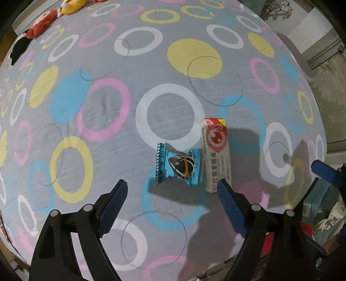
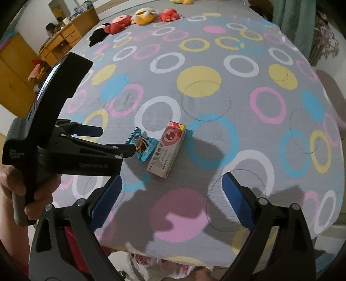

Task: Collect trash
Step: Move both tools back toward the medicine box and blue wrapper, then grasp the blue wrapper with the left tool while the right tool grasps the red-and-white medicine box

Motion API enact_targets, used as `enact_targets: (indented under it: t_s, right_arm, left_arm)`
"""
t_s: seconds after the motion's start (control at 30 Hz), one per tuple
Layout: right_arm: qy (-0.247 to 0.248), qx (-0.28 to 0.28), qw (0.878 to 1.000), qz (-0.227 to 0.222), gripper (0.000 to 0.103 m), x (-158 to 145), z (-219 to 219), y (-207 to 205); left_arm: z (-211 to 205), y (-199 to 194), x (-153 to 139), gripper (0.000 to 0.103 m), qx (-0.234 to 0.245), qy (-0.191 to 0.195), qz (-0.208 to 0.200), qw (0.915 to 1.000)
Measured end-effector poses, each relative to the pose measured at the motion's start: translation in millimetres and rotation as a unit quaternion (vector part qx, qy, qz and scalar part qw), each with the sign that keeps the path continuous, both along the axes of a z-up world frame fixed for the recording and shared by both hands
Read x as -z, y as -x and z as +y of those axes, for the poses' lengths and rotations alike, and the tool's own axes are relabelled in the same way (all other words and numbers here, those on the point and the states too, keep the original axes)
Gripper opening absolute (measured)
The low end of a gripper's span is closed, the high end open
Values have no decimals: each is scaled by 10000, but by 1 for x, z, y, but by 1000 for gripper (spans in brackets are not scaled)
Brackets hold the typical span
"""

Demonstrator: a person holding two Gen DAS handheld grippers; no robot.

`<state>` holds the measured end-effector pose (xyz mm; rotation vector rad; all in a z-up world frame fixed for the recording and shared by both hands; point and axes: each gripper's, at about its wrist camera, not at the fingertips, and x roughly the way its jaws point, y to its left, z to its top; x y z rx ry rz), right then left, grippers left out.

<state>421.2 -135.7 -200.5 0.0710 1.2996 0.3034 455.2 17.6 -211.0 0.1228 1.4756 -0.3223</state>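
A blue snack wrapper (image 1: pixel 179 167) lies on the bed, touching a white and red carton (image 1: pixel 216 151) on its right. My left gripper (image 1: pixel 173 188) is open, hovering just short of the wrapper, its right finger over the carton's near end. In the right wrist view the wrapper (image 2: pixel 143 149) and carton (image 2: pixel 168 149) lie mid-bed, and the left gripper (image 2: pixel 114 139) reaches in from the left beside the wrapper. My right gripper (image 2: pixel 173 190) is open and empty, above the bed's near edge, well short of the carton.
The grey bedsheet (image 2: pixel 216 64) has coloured rings. Plush toys (image 2: pixel 138 18) lie at the far end. A white and red plastic bag (image 2: pixel 155 265) sits below the near bed edge. Wooden furniture (image 2: pixel 13 82) stands at left. Boxes (image 1: pixel 313 207) lie off the right side.
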Motion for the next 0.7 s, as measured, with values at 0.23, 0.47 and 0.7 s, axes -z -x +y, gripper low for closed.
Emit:
enact_targets:
  t_s: [0.23,0.47,0.7]
  right_arm:
    - [93,2,9999,146,91,34,13,-6]
    - [245,39,9997,82,91,58,27,-11]
    - [403,120,9991,9,91,77,32,-20]
  left_arm:
    - [-7,-14,19,82,132,-8,89,9999]
    - [-13,-19,32,82,296,-142,34,9995]
    - [-14,-26,42,82,307,-83,115,9994]
